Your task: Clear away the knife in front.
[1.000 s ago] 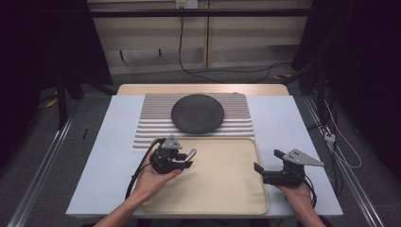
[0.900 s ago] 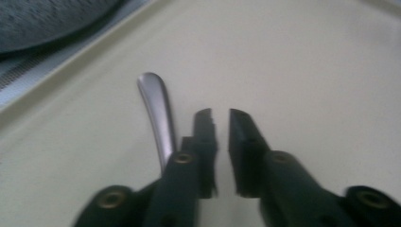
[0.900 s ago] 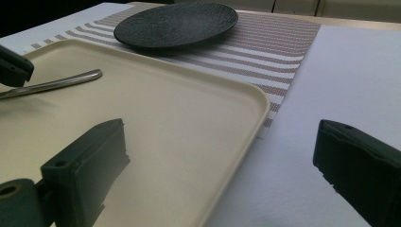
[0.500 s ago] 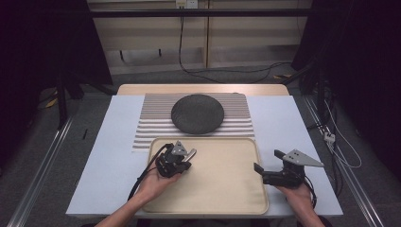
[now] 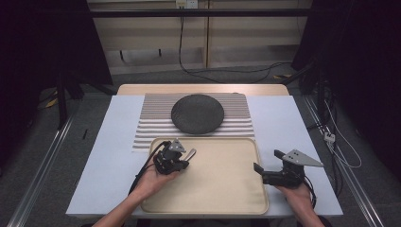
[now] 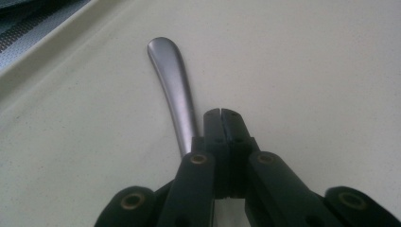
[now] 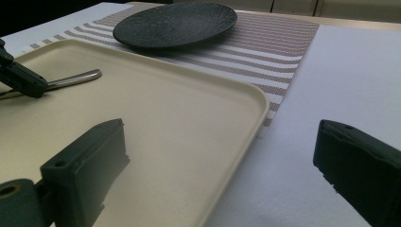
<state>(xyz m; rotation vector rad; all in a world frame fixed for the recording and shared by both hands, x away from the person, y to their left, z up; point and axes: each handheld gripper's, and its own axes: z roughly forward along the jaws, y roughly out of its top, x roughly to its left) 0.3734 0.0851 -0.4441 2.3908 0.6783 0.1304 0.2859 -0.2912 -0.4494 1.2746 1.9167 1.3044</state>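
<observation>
A metal utensil handle (image 5: 190,153) sticks out over the beige tray (image 5: 222,189) near its far left corner. My left gripper (image 5: 183,157) is shut on the utensil; in the left gripper view the jaws (image 6: 221,113) are pressed together and the handle (image 6: 172,80) runs out from under the left one. The right gripper view shows that handle (image 7: 75,78) held just above the tray (image 7: 165,118). My right gripper (image 5: 265,161) stands open at the tray's right rim, its jaws (image 7: 222,137) wide apart with nothing between them. The utensil's head is hidden.
A dark round plate (image 5: 197,113) lies on a striped placemat (image 5: 146,127) beyond the tray, also seen as the plate (image 7: 175,19) in the right gripper view. White table cover (image 5: 293,123) stretches to the right. Cables trail from both grippers.
My left gripper has shifted slightly and turned a little with the handle in it. The right gripper has stayed where it was.
</observation>
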